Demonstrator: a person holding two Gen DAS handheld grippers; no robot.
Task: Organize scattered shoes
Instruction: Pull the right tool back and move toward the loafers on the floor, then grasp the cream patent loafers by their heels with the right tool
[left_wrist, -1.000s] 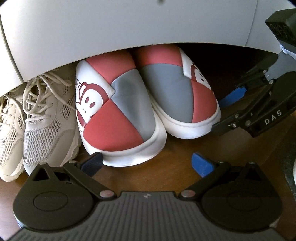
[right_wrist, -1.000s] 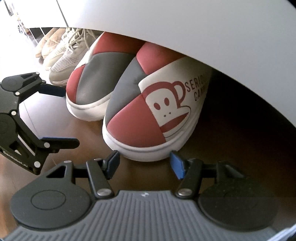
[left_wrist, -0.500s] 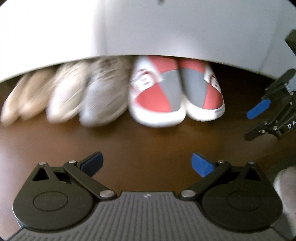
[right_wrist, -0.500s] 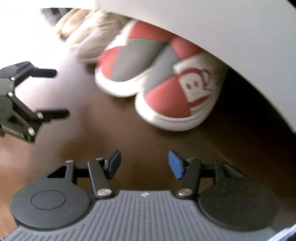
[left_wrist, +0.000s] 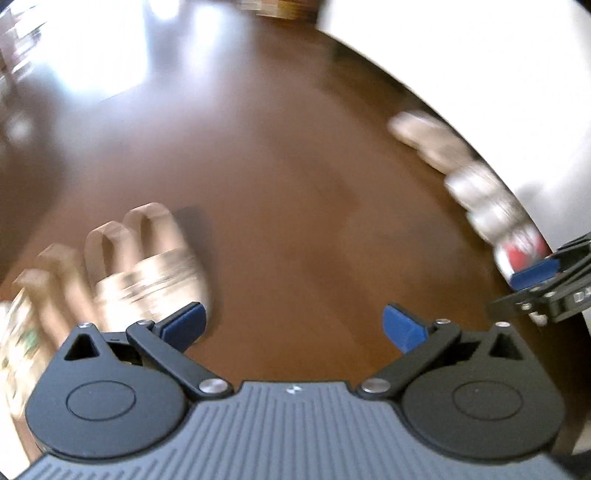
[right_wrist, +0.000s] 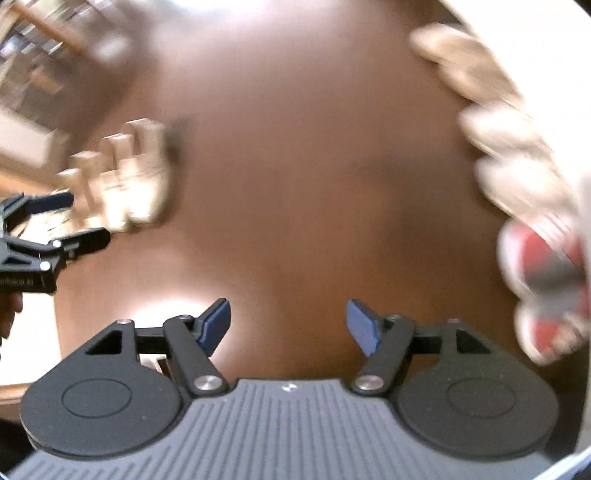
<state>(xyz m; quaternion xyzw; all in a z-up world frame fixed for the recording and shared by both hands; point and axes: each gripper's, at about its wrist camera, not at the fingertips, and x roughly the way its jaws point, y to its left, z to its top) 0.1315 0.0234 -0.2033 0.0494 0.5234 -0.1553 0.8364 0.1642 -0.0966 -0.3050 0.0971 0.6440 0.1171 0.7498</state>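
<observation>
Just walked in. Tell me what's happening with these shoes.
A person is tidying shoes with a two-finger gripper in each hand. Neither holds anything: the left gripper is open over bare wooden floor, and the right gripper is opening, nothing between its fingers. A row of shoes, ending in red slippers, sits along the white cabinet. Beige slippers lie out on the floor.
</observation>
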